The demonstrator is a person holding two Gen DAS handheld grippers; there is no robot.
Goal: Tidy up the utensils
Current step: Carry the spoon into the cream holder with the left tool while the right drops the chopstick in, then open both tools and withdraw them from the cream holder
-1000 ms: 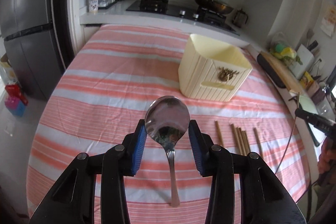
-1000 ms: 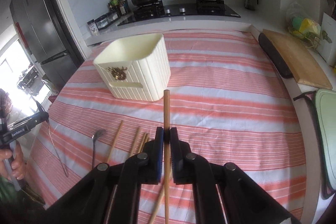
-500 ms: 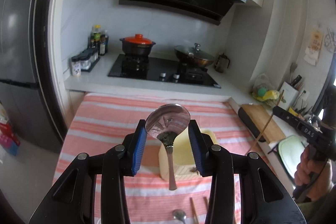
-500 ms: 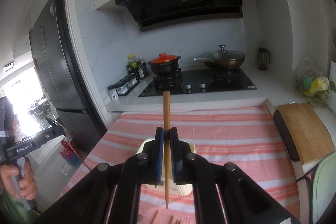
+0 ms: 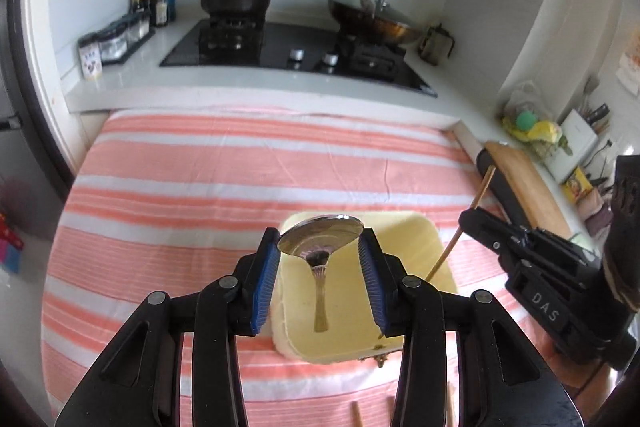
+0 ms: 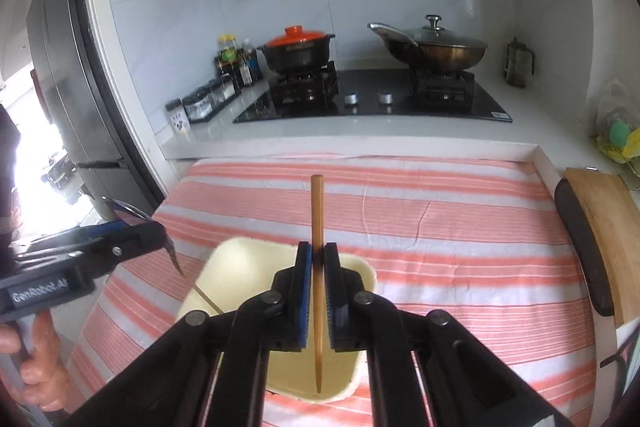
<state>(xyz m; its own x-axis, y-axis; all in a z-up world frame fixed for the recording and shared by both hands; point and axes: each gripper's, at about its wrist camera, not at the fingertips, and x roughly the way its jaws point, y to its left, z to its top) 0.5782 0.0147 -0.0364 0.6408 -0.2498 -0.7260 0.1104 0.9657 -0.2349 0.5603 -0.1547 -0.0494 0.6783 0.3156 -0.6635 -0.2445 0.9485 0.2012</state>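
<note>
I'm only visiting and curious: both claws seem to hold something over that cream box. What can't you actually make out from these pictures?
- Cream box: its floor and contents, hidden by the left claw and spoon, left view.
- Loose chopsticks: cut off by the bottom edge, left view.
- Chopstick tip: whether it touches the box, right view.

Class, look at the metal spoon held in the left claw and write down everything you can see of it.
The spoon is shiny metal, silver in colour, with a broad oval bowl and a slim handle that widens at its end. The left claw grips it by the edges of the bowl, between two blue pads. It hangs bowl up, handle down, over the open mouth of the cream container on the striped cloth. Only the pads touch it; whether the handle tip is below the rim cannot be told.
</note>
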